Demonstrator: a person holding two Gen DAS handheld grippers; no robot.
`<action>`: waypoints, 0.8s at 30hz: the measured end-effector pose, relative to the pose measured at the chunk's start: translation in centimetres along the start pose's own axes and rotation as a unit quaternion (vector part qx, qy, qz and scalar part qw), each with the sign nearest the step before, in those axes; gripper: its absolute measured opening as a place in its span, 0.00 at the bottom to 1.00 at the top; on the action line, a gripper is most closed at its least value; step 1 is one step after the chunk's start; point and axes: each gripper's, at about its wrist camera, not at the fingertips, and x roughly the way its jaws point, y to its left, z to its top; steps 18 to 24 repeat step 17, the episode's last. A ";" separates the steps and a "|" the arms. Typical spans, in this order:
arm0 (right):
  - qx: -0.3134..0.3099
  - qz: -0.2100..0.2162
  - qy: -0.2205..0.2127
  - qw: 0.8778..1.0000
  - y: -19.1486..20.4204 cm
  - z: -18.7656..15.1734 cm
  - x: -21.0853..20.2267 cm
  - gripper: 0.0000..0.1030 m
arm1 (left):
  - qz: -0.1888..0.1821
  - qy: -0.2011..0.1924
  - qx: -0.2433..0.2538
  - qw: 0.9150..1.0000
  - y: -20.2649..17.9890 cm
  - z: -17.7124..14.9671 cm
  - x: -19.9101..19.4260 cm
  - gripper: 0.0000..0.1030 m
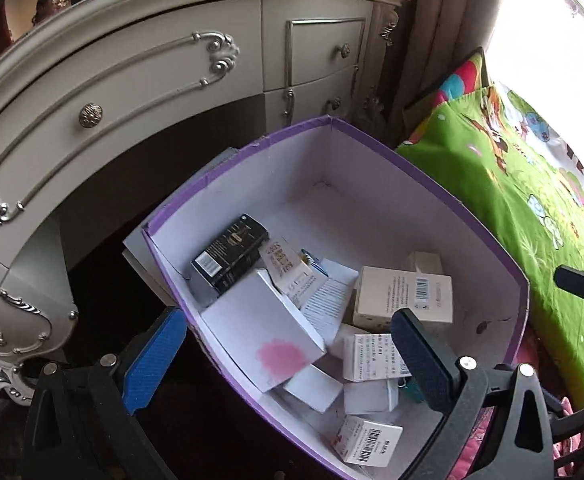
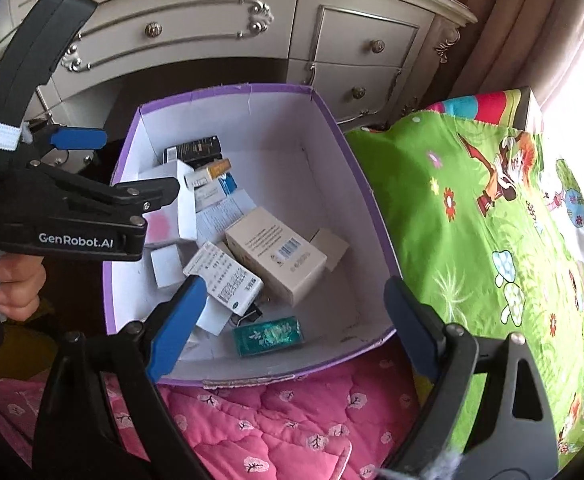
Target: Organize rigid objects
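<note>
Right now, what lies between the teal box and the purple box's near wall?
Nothing: in the right wrist view only bare white floor separates the teal box from the purple box wall.

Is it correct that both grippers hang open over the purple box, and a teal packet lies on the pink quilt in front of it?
Not quite. The teal packet lies inside the purple box, near its front wall, not on the pink quilt; the right wrist view shows this. The rest holds.

Matt cardboard box [image 2: 344,168] w/ glossy teal packet [image 2: 268,336]; quilted cloth blanket [image 2: 292,420].
</note>
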 end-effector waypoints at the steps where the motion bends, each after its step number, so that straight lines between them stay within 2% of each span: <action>1: -0.001 -0.001 0.003 1.000 0.0 0.0 0.1 0.89 | 0.001 -0.001 0.002 1.000 -0.1 -0.1 -0.1 1.00; 10: 0.009 0.002 0.025 1.000 -0.2 -0.2 1.1 0.89 | -0.020 0.003 0.006 1.000 -0.6 0.0 -0.1 1.00; 17: 0.001 0.005 0.031 0.999 0.3 -0.3 1.5 0.89 | -0.003 -0.021 0.016 1.000 -1.1 -0.1 -0.9 1.00; 24: 0.001 0.005 0.031 0.999 0.3 -0.3 1.5 0.89 | -0.003 -0.021 0.016 1.000 -1.1 -0.1 -0.9 1.00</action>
